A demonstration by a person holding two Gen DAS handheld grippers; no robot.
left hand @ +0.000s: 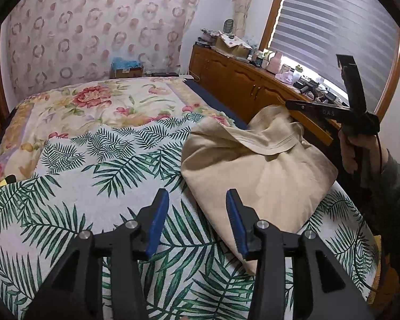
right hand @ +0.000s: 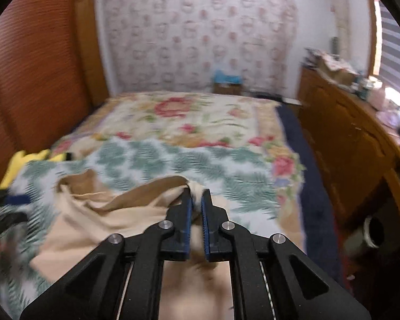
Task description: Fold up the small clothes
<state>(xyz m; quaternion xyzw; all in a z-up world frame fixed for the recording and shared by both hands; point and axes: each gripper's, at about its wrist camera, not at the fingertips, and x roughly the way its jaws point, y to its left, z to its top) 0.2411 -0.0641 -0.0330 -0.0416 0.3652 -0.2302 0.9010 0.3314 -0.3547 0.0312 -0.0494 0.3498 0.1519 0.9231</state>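
A beige garment (left hand: 253,176) lies crumpled on the right side of the palm-leaf blanket (left hand: 93,165). My right gripper (right hand: 197,196) is shut on a bunched edge of the garment (right hand: 93,221) and holds that edge up off the bed. In the left wrist view the right gripper (left hand: 289,104) comes in from the right, held by a hand (left hand: 352,149), with the fabric hanging from its tip. My left gripper (left hand: 197,200) is open just above the garment's near left edge. Its pads grip nothing. The right wrist view is blurred.
A floral bedspread (left hand: 98,101) covers the far half of the bed. A wooden dresser (left hand: 242,80) crowded with small items runs along the right, under a window with blinds (left hand: 333,26). A yellow item (right hand: 26,160) lies at the blanket's left edge. A cardboard box (left hand: 126,70) stands by the far wall.
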